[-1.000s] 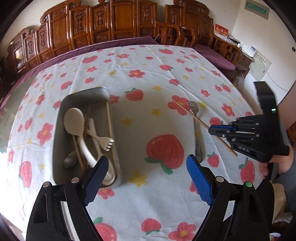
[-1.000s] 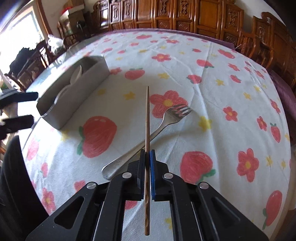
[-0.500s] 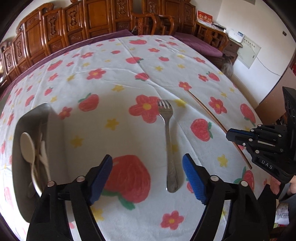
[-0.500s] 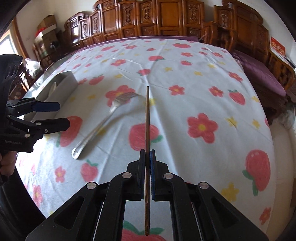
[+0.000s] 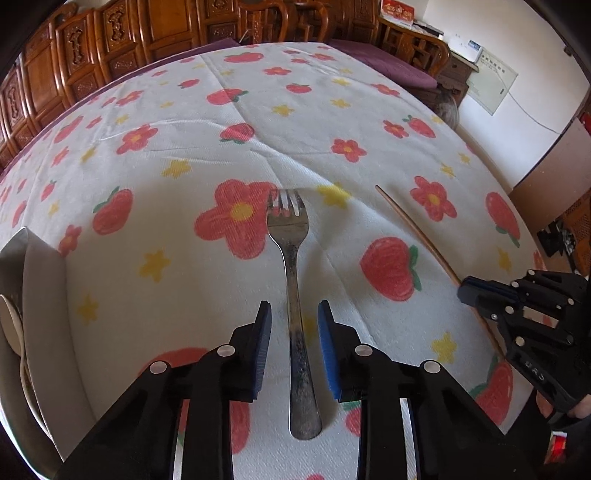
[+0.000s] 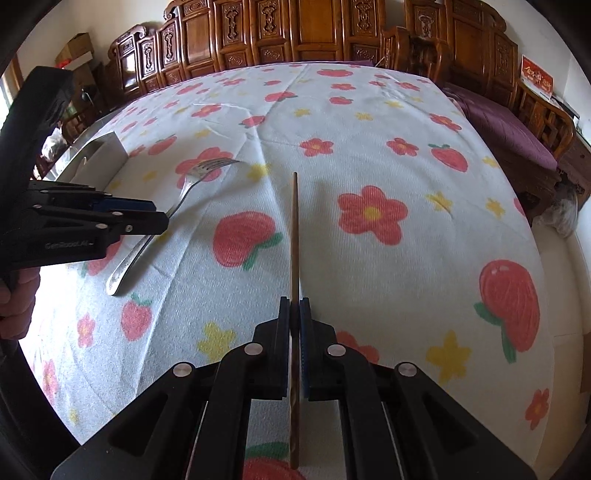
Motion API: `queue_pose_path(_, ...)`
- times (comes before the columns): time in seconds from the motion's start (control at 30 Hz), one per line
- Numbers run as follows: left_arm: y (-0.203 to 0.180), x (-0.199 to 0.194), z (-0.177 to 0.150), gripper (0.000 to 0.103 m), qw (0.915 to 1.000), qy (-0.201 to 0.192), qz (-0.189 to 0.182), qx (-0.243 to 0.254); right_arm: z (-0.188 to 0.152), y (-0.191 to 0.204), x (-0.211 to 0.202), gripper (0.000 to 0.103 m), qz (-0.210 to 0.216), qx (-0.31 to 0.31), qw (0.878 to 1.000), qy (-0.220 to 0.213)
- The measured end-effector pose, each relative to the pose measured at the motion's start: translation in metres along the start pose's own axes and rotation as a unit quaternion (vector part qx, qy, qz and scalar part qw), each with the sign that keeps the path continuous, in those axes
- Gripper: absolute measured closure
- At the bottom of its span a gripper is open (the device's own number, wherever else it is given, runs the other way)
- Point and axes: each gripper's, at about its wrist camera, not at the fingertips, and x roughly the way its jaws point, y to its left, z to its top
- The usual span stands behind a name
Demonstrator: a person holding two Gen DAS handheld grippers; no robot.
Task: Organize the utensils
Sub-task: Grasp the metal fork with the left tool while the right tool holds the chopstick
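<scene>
A steel fork (image 5: 291, 258) lies flat on the strawberry-print tablecloth (image 5: 258, 129), tines pointing away. My left gripper (image 5: 293, 314) straddles its handle. The jaws are closing, and a narrow gap still shows on each side of the handle. A brown wooden chopstick (image 6: 294, 229) points forward with my right gripper (image 6: 294, 306) shut on it, just above the cloth. From the left wrist view the chopstick (image 5: 417, 229) and right gripper (image 5: 466, 291) sit to the fork's right. From the right wrist view the fork (image 6: 192, 181) and left gripper (image 6: 160, 218) are at the left.
A metal tray (image 5: 40, 280) holding a pale spoon (image 5: 11, 317) stands at the left; its far corner shows as a tray (image 6: 107, 155) behind the left gripper. Carved wooden chairs (image 6: 295, 33) line the table's far side. A hand (image 6: 14, 295) grips the left tool.
My left gripper has swung right from the tray to over the fork, dropped lower, and its jaws have narrowed around the handle. The right gripper has shifted right with the chopstick.
</scene>
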Motion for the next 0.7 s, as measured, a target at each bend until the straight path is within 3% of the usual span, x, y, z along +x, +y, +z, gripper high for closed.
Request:
queue_pose_path(0.23,-0.004,0.006,0.003,0.082,0.9997,0.011,0.017,0.012,-0.001,-0.001,-0.001,0.097,0.001,0.003,1.000,0.002)
queue_pose_path(0.37,-0.004,0.007,0.004,0.095,0.9996,0.015,0.019,0.015,0.000,0.002,-0.001,0.097,-0.006,0.001,1.000,0.005)
queue_pose_path(0.7,0.009,-0.015,-0.015,0.096,0.9996,0.015,0.015,0.019,0.002,0.015,-0.007,0.097,-0.010,0.003,1.000,0.004)
